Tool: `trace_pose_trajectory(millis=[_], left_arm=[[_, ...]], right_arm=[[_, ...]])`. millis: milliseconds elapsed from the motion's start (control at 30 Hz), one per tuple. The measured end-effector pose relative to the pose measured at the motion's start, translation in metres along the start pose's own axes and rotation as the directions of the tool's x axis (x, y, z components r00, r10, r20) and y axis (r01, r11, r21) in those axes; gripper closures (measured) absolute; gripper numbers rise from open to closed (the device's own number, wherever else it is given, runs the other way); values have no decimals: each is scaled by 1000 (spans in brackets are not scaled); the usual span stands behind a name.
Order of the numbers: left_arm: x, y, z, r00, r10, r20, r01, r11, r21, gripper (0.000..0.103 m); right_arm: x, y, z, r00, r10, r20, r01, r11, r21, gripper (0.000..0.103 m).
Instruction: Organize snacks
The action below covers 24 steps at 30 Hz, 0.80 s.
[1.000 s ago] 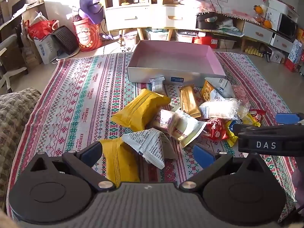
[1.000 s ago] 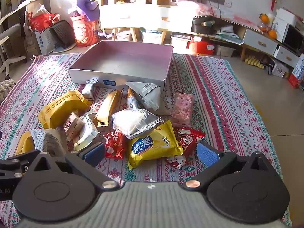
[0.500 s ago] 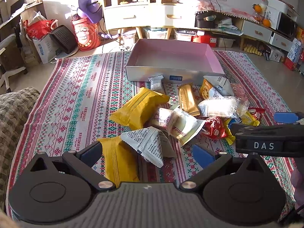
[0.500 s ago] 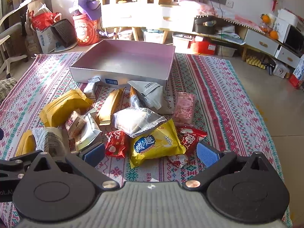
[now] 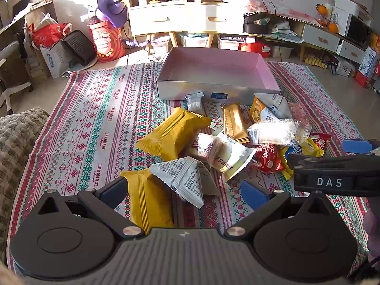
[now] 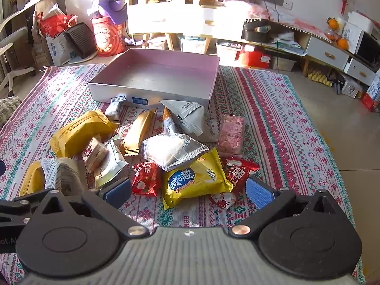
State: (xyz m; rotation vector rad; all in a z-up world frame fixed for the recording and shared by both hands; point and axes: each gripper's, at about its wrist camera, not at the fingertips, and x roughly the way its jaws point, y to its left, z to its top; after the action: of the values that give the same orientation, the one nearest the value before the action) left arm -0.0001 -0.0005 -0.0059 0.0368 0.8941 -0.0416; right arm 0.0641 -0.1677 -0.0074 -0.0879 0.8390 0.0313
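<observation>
Both tools are held low over the snack pile on the patterned rug (image 5: 90,109), and nothing is gripped yet. The left tool (image 5: 187,190) is spread wide, with the near yellow packet (image 5: 147,201) and the white triangular packet (image 5: 182,180) lying between its blue pads. The right tool (image 6: 188,191) is likewise spread wide, and the yellow biscuit packet with blue lettering (image 6: 194,180) sits between its pads, with a small red packet (image 6: 144,178) just beside the left pad.

The pink box (image 6: 156,80) stands empty at the far edge of the pile, so the task is judged to be at its first pick. For a clean grasp, a single packet should be isolated: the biscuit packet is partly overlapped by a clear-wrapped cake (image 6: 171,152), so the far edge is best avoided and the near, free end taken. The pads should be lowered until they straddle the packet's body, not its crimped seam, and closed gently, since the contents are probably brittle. On the left, the yellow and white packets touch, and a closing grip could catch both; one side should be favoured.

Compared with the views from a second ago, the pile and the box are unchanged in arrangement. Both cameras are judged to have shifted only slightly, the box appearing a little lower and the pile marginally nearer, and the pad spacing of each tool is unaltered.
</observation>
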Motion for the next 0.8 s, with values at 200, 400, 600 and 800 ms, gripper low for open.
trace_pose_trajectory(millis=[200, 400, 600, 800], left_arm=[[0, 0, 0, 1000, 3, -6, -3, 1000, 2, 0], [1, 0, -1, 1000, 15, -10, -15, 1000, 10, 0], [5, 2, 1, 989, 49, -136, -45, 998, 35, 0], [3, 6, 4, 992, -5, -126, 6, 1000, 7, 0]], right_arm=[[0, 0, 0, 1000, -1, 0, 1, 1000, 0, 0], [0, 0, 0, 1000, 1, -1, -1, 1000, 0, 0], [1, 0, -2, 1000, 7, -7, -7, 1000, 2, 0], [2, -3, 2, 999, 30, -21, -29, 1000, 10, 0]])
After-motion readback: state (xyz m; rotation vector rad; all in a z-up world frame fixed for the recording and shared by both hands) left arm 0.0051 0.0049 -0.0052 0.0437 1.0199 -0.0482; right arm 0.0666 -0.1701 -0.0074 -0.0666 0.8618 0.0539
